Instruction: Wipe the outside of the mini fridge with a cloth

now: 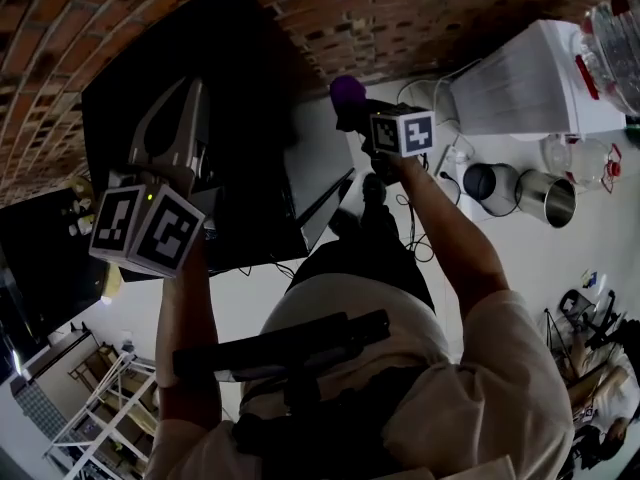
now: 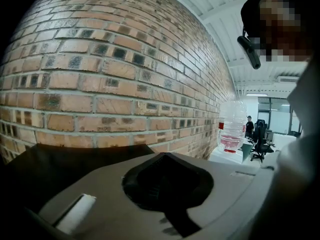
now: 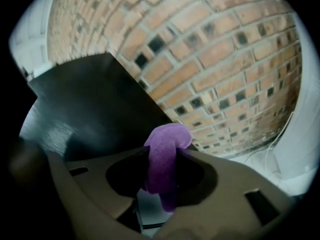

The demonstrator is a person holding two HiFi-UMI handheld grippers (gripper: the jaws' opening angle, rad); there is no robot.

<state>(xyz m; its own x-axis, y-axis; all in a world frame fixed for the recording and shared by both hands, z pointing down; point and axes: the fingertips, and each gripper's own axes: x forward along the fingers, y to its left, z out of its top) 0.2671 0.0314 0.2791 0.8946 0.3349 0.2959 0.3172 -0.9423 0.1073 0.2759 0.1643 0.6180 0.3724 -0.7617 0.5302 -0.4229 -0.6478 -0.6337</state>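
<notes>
The black mini fridge stands against the brick wall. My right gripper is raised beside the fridge's upper right corner and is shut on a purple cloth. In the right gripper view the cloth hangs folded between the jaws of the right gripper, with the fridge's dark top just beyond. My left gripper hovers over the fridge's left part, shut and empty. In the left gripper view the left gripper points at the wall above the fridge top.
A white water dispenser with a clear bottle stands right of the fridge. A dark cup and a metal cup sit near it, with cables on the floor. Office chairs and a person are far off.
</notes>
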